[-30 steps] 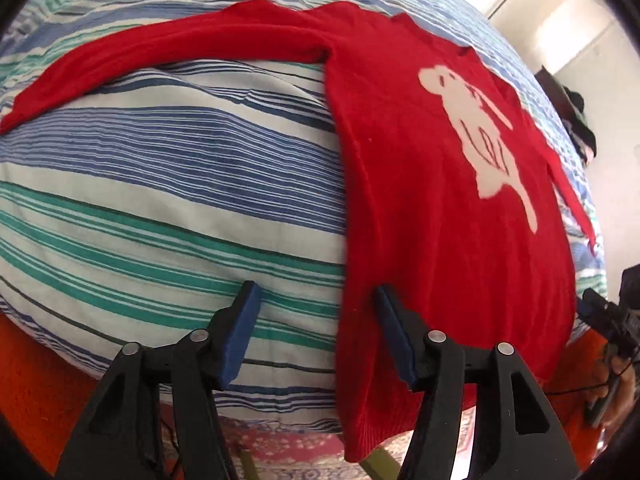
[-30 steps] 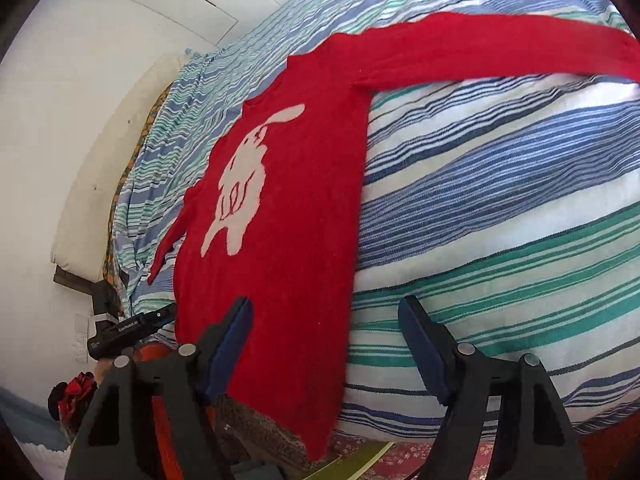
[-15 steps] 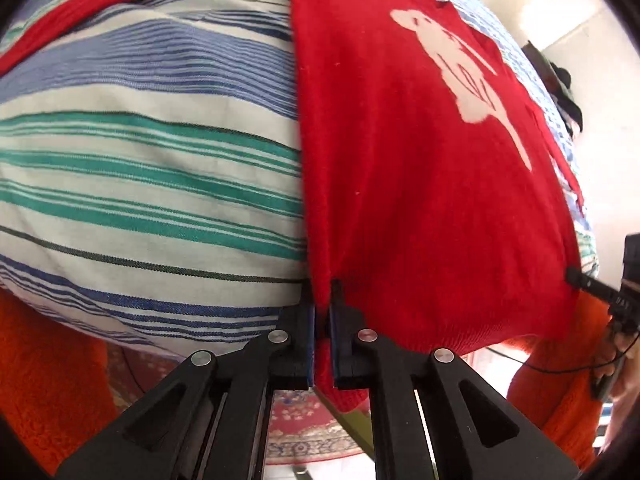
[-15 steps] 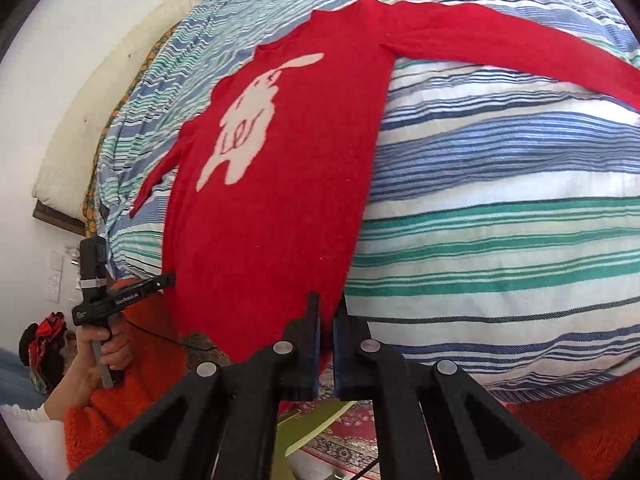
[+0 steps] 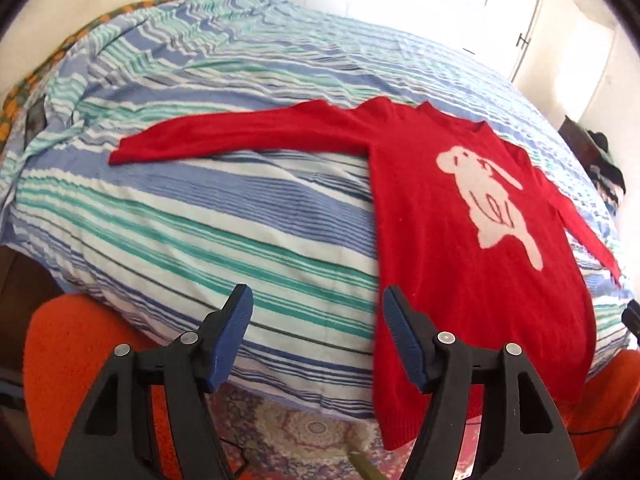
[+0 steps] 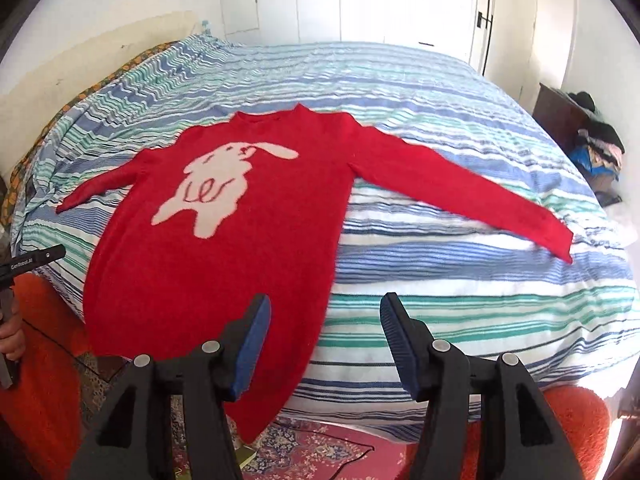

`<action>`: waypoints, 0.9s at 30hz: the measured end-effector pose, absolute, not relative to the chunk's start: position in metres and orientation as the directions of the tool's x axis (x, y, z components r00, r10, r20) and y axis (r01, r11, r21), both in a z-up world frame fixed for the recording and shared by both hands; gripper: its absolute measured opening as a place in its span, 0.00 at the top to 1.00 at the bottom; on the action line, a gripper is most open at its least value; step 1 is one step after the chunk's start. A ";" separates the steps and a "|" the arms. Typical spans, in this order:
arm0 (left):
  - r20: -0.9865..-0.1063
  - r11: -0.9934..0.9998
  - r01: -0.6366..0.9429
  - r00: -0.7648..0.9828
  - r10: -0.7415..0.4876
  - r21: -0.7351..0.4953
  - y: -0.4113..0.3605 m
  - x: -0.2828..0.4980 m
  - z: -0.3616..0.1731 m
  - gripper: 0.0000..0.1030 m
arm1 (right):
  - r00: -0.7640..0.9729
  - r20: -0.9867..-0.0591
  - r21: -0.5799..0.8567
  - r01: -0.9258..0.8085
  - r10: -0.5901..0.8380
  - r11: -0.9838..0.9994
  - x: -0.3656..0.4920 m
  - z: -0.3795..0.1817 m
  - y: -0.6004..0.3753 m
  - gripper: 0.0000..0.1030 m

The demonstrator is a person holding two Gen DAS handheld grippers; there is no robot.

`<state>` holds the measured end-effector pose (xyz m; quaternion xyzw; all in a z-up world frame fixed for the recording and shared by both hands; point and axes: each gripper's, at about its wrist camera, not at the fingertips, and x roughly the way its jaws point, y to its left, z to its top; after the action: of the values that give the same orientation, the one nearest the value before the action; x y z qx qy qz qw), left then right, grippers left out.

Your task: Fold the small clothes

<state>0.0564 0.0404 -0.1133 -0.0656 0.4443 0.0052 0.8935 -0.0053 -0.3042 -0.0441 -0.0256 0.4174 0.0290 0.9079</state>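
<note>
A red sweater with a white rabbit design lies flat, face up, on a striped bed, both sleeves spread out; its hem hangs over the near edge. It also shows in the right wrist view. My left gripper is open and empty, held back from the bed at the hem's left corner. My right gripper is open and empty near the hem's right corner. The left gripper's tip shows at the right wrist view's left edge.
The bed's blue, green and white striped cover fills most of both views. A patterned rug lies on the floor below the bed edge. A dark cabinet with piled clothes stands at the right. White doors are behind the bed.
Both grippers were shut at the sweater's hem half a second ago. Now both are open and have pulled back and up from the bed, so the whole sweater is in view.
</note>
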 end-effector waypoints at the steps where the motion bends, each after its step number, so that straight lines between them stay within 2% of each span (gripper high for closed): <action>1: -0.787 0.996 -0.012 0.613 -0.065 -0.092 0.031 0.057 -0.109 0.31 | 0.658 -0.748 -0.003 -0.129 0.083 0.992 -0.006 -0.041 -0.293 0.44; 4: -0.787 0.987 0.161 0.606 -0.119 -0.025 -0.008 0.056 -0.110 0.26 | 0.563 -0.804 0.034 -0.279 0.193 0.960 0.001 -0.052 -0.258 0.45; 5: -0.797 0.977 0.213 0.587 -0.138 -0.011 -0.020 0.056 -0.115 0.21 | 0.516 -0.836 0.029 -0.304 0.190 0.952 0.004 -0.062 -0.249 0.45; 7: -0.831 0.958 0.283 0.542 -0.128 0.038 -0.038 0.054 -0.134 0.20 | 0.419 -0.895 0.007 -0.330 0.153 0.944 0.008 -0.084 -0.242 0.44; 10: -0.907 0.941 0.314 0.421 -0.016 0.129 -0.047 0.056 -0.173 0.22 | 0.286 -0.957 -0.031 -0.264 0.048 0.964 0.007 -0.118 -0.254 0.44; 13: -0.906 0.972 0.234 0.417 -0.077 0.026 -0.022 0.057 -0.162 0.22 | 0.281 -0.959 -0.018 -0.168 0.031 0.986 0.001 -0.115 -0.276 0.45; 15: -0.852 0.989 0.147 0.513 -0.104 -0.033 0.001 0.053 -0.138 0.21 | 0.346 -0.938 -0.050 -0.115 -0.007 0.992 -0.007 -0.099 -0.284 0.45; 18: -0.775 0.999 -0.023 0.631 -0.003 -0.023 0.031 0.052 -0.117 0.11 | 0.565 -0.822 -0.105 -0.033 -0.068 0.994 -0.029 -0.057 -0.292 0.44; 20: -0.765 0.993 -0.116 0.641 0.067 -0.010 0.046 0.057 -0.117 0.11 | 0.689 -0.715 -0.138 0.031 -0.121 0.990 -0.045 -0.033 -0.296 0.34; 21: -0.772 0.989 -0.150 0.631 0.084 -0.015 0.053 0.061 -0.120 0.11 | 0.732 -0.666 -0.150 0.061 -0.146 0.987 -0.051 -0.023 -0.295 0.23; 22: -0.781 0.983 -0.181 0.617 0.098 -0.020 0.059 0.064 -0.124 0.11 | 0.759 -0.629 -0.159 0.083 -0.165 0.984 -0.056 -0.017 -0.296 0.18; 24: -0.798 0.974 -0.226 0.592 0.115 -0.027 0.069 0.069 -0.130 0.11 | 0.783 -0.599 -0.160 0.089 -0.169 0.983 -0.058 -0.011 -0.295 0.18; 27: -0.797 0.968 -0.252 0.589 0.131 -0.026 0.071 0.065 -0.130 0.11 | 0.772 -0.617 -0.169 0.059 -0.152 0.984 -0.052 -0.012 -0.287 0.18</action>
<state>0.0653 0.0712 -0.1305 -0.0681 0.4403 0.1077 0.8887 -0.0522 -0.2875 -0.0120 -0.0699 0.3327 -0.0562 0.9388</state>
